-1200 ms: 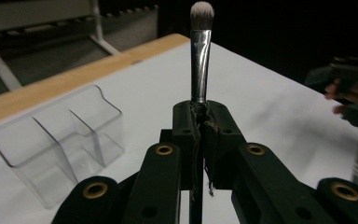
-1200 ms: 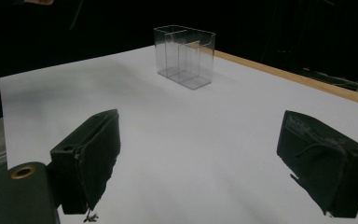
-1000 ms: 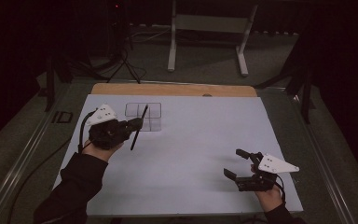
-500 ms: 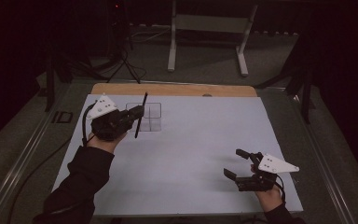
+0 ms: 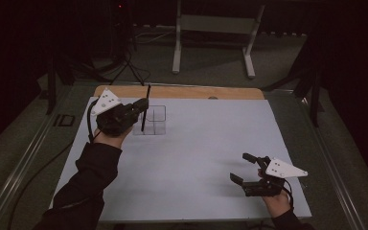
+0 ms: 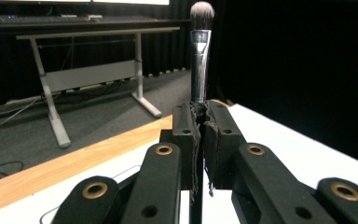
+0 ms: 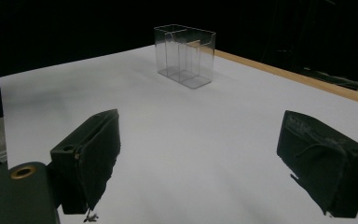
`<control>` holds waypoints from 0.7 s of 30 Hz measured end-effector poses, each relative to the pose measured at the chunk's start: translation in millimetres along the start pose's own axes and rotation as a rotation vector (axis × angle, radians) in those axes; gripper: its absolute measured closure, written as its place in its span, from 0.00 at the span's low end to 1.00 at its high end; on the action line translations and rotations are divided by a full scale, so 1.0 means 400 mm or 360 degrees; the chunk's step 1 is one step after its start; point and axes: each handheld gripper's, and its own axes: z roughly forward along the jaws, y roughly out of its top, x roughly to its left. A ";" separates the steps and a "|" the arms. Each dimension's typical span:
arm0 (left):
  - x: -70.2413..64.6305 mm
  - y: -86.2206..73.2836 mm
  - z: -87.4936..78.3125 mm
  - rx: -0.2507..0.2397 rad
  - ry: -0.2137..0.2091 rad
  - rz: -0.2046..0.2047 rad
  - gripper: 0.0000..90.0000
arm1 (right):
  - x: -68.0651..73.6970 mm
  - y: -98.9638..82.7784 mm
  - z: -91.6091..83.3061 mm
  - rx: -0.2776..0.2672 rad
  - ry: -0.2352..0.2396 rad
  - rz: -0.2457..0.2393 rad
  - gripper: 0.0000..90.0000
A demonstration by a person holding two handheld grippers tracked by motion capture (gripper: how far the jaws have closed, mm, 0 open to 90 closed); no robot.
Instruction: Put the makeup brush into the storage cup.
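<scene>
High view first: my left gripper (image 5: 141,106) sits over the far left part of the white table (image 5: 196,158), clamped on a makeup brush (image 5: 145,108) that stands nearly upright, just in front of the clear organizer (image 5: 154,120) from where I watch. I cannot tell from this angle whether the brush's lower end touches the organizer or the table surface.

Left gripper view confirms the grip: both black jaws are pressed together around the makeup brush (image 6: 198,60), with its silver ferrule and soft grey bristle head rising straight up above them (the handle runs down between the jaws and out of the bottom of the picture). A wooden edge of the table (image 6: 74,161) runs behind, with a metal-legged bench (image 6: 88,74) on the dark floor beyond.

My right gripper (image 5: 249,167) rests low near the front right corner of the table, well apart from the left one, jaws spread wide and holding nothing. In the right gripper view the two pads stand far apart over bare white surface, and the clear organizer (image 7: 185,56) stands upright farther off, its compartments empty as far as I can see.
</scene>
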 end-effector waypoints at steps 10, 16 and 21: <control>0.018 0.009 0.027 -0.0073 0.0104 -0.0009 0.94 | 0.001 0.000 0.000 -0.0002 0.0006 -0.0006 0.15; 0.029 0.005 0.056 -0.0140 0.0123 -0.0040 0.94 | 0.001 0.000 0.000 0.0000 0.0006 -0.0004 0.15; 0.037 -0.004 0.087 -0.0131 0.0167 -0.0052 0.94 | 0.002 0.000 -0.001 0.0000 0.0007 -0.0006 0.15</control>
